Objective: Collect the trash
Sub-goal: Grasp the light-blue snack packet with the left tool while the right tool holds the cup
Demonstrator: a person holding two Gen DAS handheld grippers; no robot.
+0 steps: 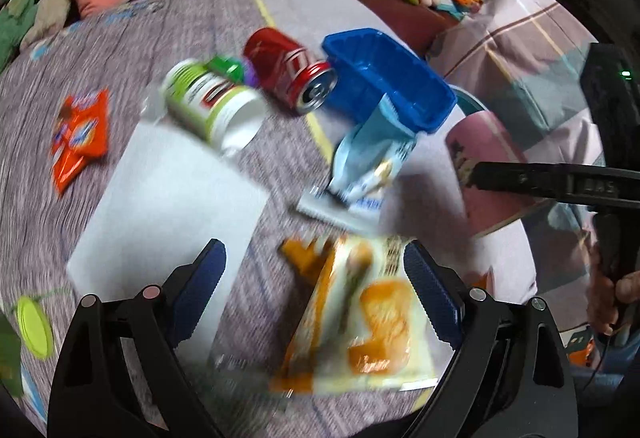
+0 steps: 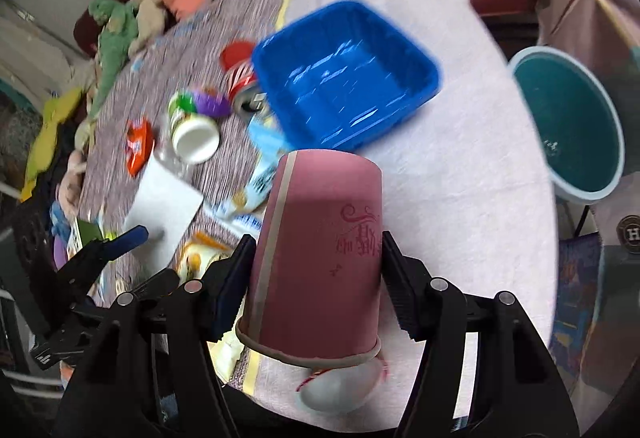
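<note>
Between the right gripper's (image 2: 316, 278) fingers sits a pink paper cup (image 2: 320, 258), mouth toward the camera, base pointing away toward the blue basket (image 2: 400, 50). The pads bracket its two sides and appear to press on it, so I read this as a grip on the cup, though a light one. The risk is plain: thin paper walls can buckle under a squeeze, and a cup held only by its flanks may slip or swing out on its way over the desk (image 2: 460, 158). A loose hold could drop it short of the basket, or short of the teal bucket (image 2: 568, 126) standing off the desk's right edge; which one is meant for trash I cannot say.

On the left, the left gripper's (image 1: 316, 290) fingers stand open, with a yellow snack wrapper (image 1: 360, 318) lying between them, untouched as far as I can tell through the blur. Closing on a flat, slick wrapper could simply skid it along the cloth. Farther off lie a red can (image 1: 292, 70), a green-and-white bottle (image 1: 212, 106), an orange packet (image 1: 80, 134) and a light blue wrapper (image 1: 368, 162).

Both grippers pitch steeply downward over the near side of the desk, close together; the right one's finger shows at the right of the left wrist view.
</note>
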